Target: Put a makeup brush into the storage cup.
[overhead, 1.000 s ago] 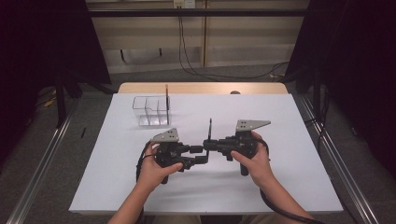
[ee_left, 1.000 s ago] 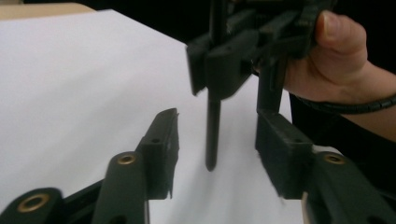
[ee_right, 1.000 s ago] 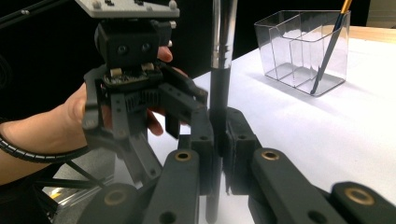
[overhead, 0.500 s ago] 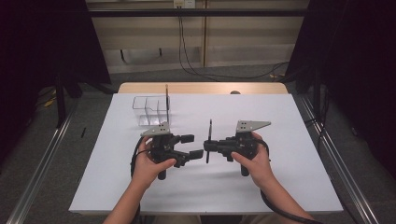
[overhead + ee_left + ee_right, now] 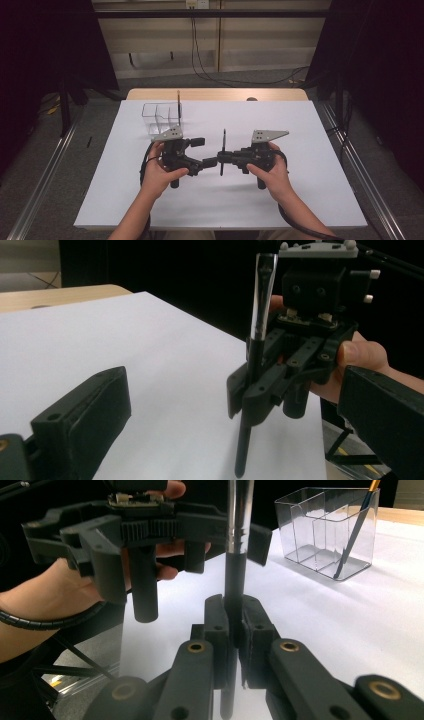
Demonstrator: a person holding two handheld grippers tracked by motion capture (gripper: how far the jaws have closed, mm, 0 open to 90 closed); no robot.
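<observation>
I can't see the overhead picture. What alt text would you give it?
A person's right gripper holds a dark pen upright over a white table, while the left gripper, jaws just opened, faces it with nothing between them. A clear organizer at the back left holds another pen.

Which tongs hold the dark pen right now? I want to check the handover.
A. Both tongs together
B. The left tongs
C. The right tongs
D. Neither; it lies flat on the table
C: the right tongs are clamped on the upright pen, while the left tongs stand open, clear of it.
</observation>
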